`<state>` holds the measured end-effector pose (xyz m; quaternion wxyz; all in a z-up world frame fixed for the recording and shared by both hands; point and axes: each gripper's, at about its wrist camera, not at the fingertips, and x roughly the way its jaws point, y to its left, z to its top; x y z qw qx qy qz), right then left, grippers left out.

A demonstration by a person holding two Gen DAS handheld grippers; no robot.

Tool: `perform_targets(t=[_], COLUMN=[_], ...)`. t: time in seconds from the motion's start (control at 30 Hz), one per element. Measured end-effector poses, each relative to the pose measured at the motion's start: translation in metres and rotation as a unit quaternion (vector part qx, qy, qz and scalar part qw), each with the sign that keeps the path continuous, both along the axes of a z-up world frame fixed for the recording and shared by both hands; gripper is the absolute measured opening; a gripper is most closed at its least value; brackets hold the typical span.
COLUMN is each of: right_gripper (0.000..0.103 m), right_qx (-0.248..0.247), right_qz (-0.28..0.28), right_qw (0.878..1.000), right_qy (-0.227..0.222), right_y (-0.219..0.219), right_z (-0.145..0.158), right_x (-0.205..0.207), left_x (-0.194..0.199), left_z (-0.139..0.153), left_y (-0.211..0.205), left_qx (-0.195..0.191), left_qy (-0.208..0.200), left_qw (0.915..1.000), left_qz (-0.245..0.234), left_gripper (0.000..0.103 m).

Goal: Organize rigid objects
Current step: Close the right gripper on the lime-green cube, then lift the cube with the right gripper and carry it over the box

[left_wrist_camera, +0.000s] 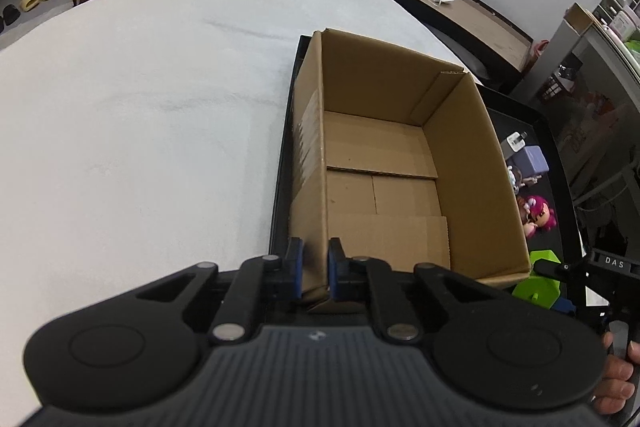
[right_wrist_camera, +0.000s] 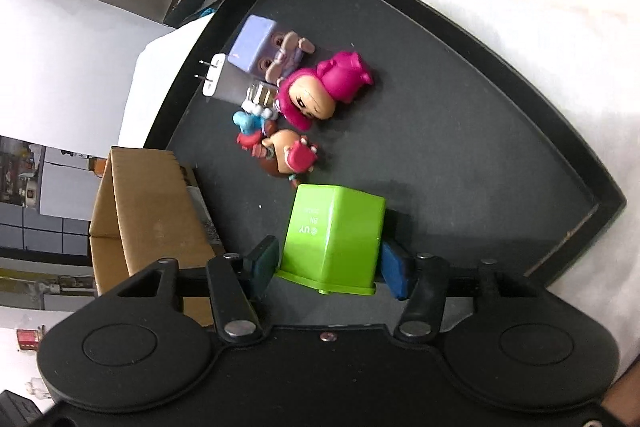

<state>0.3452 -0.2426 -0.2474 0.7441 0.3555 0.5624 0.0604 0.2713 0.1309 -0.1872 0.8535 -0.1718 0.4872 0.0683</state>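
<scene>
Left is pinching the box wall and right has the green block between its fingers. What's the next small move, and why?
Probably lift the green block straight up off the black tray. The right hand-held gripper brackets it, while the left hand-held gripper steadies the empty cardboard box. Rising first should avoid the figurines just ahead.

An open, empty brown cardboard box (left_wrist_camera: 400, 163) stands upright on a black tray (right_wrist_camera: 460, 155), at its left side. To the right of the box, on the tray floor, lie a lime-green plastic block (right_wrist_camera: 334, 239) nearest, then a cluster: two pink-haired figurines (right_wrist_camera: 320, 95), a lavender cube toy (right_wrist_camera: 260, 45) and a white plug adapter (right_wrist_camera: 212, 75).
</scene>
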Motion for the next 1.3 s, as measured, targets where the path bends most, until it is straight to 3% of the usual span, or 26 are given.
perform_targets(t=[0.67,1.3], right_gripper=[0.054,0.054], right_qx=[-0.047,-0.089], right_qz=[-0.002,0.062], right_qw=[0.998,0.989], right_qy=[-0.034,-0.099], right_y=[-0.002,0.054], right_z=[0.037,0.096], right_x=[-0.016,0.001], left_x=[-0.025,-0.025], left_z=[0.0,-0.002], left_y=[-0.017,-0.011], left_qx=[-0.005,-0.03], left_qy=[-0.002,0.0], left_qw=[0.9997,0.9996], left_qz=[-0.023,0.0], left_gripper=[0.011,0.012])
